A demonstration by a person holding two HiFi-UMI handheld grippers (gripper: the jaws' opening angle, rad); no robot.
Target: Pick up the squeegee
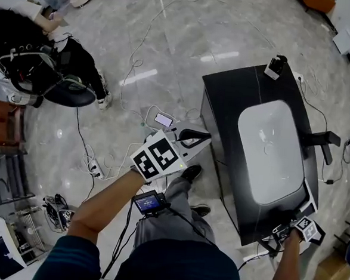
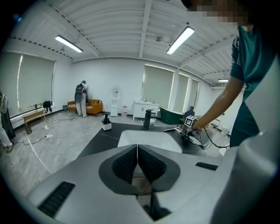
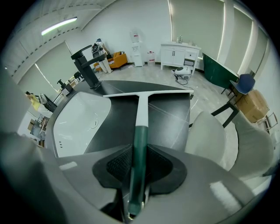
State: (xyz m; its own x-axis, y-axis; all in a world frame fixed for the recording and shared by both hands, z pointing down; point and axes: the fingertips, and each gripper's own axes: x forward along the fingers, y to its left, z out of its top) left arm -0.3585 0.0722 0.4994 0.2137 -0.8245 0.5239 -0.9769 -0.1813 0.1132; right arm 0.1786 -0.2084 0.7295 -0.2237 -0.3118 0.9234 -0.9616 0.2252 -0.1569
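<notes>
The squeegee (image 3: 141, 127) has a dark green grip, a white shaft and a long white blade (image 3: 146, 92) lying across the black counter (image 3: 170, 113). My right gripper (image 3: 139, 164) is shut on the green grip, pointing steeply down at the counter's near corner (image 1: 285, 231). The white sink basin (image 1: 270, 149) lies just beyond the blade. My left gripper (image 1: 193, 137) hovers over the floor to the left of the counter, its jaws shut with nothing between them (image 2: 137, 159).
A black faucet (image 1: 324, 141) stands at the basin's right side, and a small black-and-white dispenser (image 1: 276, 65) sits on the far corner. Cables and a power strip (image 1: 95, 170) litter the floor. A person (image 1: 43, 61) bends over at far left. A cardboard box (image 1: 330, 276) sits at lower right.
</notes>
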